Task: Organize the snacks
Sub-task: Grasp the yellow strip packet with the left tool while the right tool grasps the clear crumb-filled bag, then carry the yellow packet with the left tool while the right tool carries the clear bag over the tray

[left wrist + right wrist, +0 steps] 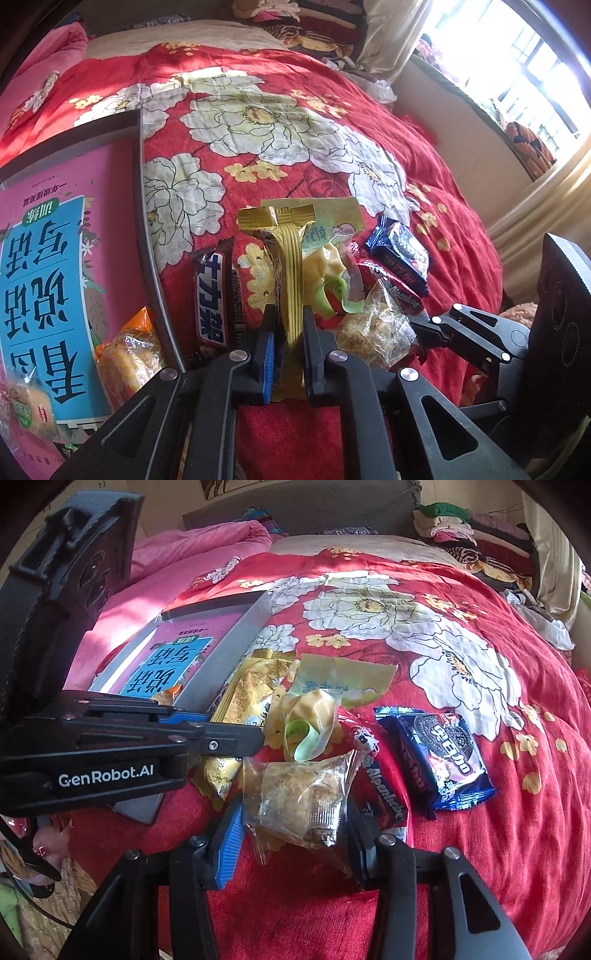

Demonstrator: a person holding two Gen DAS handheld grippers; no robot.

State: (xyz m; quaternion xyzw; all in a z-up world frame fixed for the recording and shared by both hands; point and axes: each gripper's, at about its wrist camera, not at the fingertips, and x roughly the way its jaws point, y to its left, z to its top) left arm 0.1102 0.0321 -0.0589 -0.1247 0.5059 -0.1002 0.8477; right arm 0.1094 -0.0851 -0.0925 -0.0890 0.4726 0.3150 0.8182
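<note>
Gold pack in your L grip, clear pack framed by your R; tray lies off to the L.

Your left gripper [289,354] is pinched tight on the gold snack pack [286,266], its long axis running straight out along the fingers, so it goes into the tray [147,229] lengthwise w/ a swing to the left; the tray wall sits just beside it on that side, w/ the brown choc bar [214,295] between. Your right gripper [293,845] stands wide apart around the clear-wrapped snack [299,797]; can't tell if the pads touch it. L is the nearer hand to the tray. The blue cookie pack [439,757] and red candy pack [384,786] lie on the red floral bedspread [406,635], right of the clear one.
</note>
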